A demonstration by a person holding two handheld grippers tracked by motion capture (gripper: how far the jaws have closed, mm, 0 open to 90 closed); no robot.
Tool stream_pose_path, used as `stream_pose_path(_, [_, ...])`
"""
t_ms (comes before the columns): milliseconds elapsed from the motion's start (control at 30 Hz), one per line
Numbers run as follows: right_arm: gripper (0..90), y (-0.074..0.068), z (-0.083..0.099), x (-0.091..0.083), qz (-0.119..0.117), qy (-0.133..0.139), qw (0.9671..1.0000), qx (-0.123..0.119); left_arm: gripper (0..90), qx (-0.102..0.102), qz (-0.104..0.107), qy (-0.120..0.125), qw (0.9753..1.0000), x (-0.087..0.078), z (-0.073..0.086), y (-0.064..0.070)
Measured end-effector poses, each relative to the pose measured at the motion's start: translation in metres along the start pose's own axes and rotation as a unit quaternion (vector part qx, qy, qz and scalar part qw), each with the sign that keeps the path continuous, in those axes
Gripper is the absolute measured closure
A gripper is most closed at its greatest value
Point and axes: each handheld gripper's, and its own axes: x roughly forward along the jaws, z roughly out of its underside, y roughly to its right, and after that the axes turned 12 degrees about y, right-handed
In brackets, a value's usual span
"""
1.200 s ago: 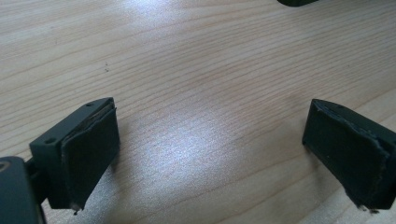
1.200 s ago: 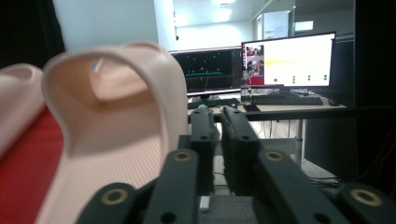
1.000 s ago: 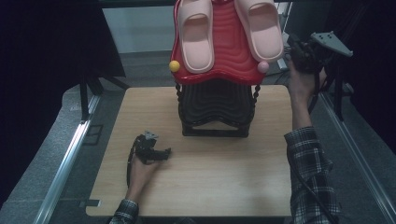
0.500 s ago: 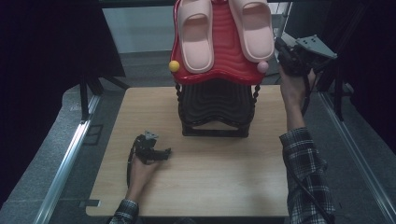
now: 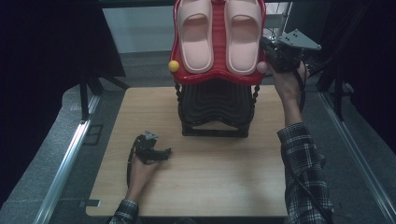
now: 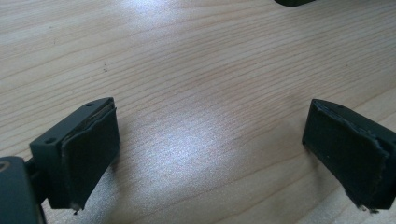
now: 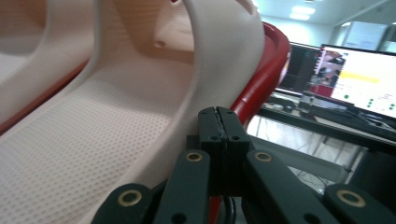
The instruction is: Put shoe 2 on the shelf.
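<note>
Slippers: we see a pink pair lying side by side on the red rack top (image 5: 218, 77), which sits on the black ribbed stand (image 5: 215, 105) at the far middle of the wooden table (image 5: 196, 196). The right slipper (image 5: 244, 35) lies nearest our raised right gripper (image 5: 271, 49); the left slipper (image 5: 194, 37) is next to it, farther from that gripper.

In the right gripper view the right slipper's outer edge (image 7: 219, 60) stands directly ahead and left of the pressed-together jaw tips, with the red rim (image 7: 261, 74) just behind them. Jaws closed flat against each other, nothing between them. We can't tell whether the tips touch the slipper; they're just beside its sidewall, outside the foot opening.

Our left gripper (image 5: 161, 153) rests low on the table near the front left, well apart from the rack and both slippers. In the left gripper view its pads (image 6: 91, 158) stand wide apart over bare wood, nothing held.

Smaller bits: a yellow ball (image 5: 173, 66) on the rack's left corner, a pink ball (image 5: 262, 67) on the right corner, the latter just below our right gripper.
</note>
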Motion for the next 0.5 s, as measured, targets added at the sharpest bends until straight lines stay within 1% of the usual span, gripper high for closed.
stream_pose_path(33, [89.8,0.0,0.0,0.0,-0.001,0.001,1.0,-0.001,3.7,0.0,0.0,0.0,1.0,0.0,0.0,0.0])
stream_pose_path(100, [89.0,0.001,0.001,-0.001,0.005,0.009,0.9999,0.004,3.7,0.0,0.0,0.0,1.0,0.0,0.0,0.0])
stream_pose_path(133, [86.7,0.002,0.002,-0.002,0.007,0.012,0.9999,0.005,3.7,0.0,0.0,0.0,1.0,0.0,0.0,0.0])
stream_pose_path(167, [83.4,0.002,0.002,-0.003,0.014,0.018,0.9997,0.006,3.7,-0.001,0.0,0.001,1.0,0.0,0.0,0.0])
stream_pose_path(233, [71.6,0.003,0.003,-0.005,0.025,0.023,0.9994,0.002,3.7,0.0,0.0,0.0,1.0,0.0,0.0,0.0])
stream_pose_path(267, [66.7,0.004,0.004,-0.007,0.034,0.025,0.9991,0.0,3.7,0.0,0.0,0.0,1.0,0.0,0.0,0.0])
stream_pose_path(333, [57.4,0.006,0.005,-0.01,0.042,0.029,0.9987,-0.003,3.8,-0.001,0.0,0.001,1.0,0.0,0.0,0.0])
stream_pose_path(367, [53.6,0.008,0.006,-0.011,0.048,0.035,0.9982,-0.005,3.7,-0.001,0.0,0.001,1.0,0.0,0.0,0.0])
stream_pose_path(433, [48.5,0.011,0.008,-0.016,0.058,0.036,0.9976,-0.004,3.8,-0.001,0.0,0.002,1.0,0.0,0.0,0.0])
stream_pose_path(467, [44.8,0.013,0.009,-0.018,0.058,0.037,0.9976,0.0,3.8,-0.001,0.0,0.002,1.0,0.0,0.0,0.0])
stream_pose_path(500, [42.9,0.015,0.011,-0.019,0.062,0.038,0.9973,0.005,3.8,-0.001,0.0,0.003,1.0,0.0,0.0,0.0])
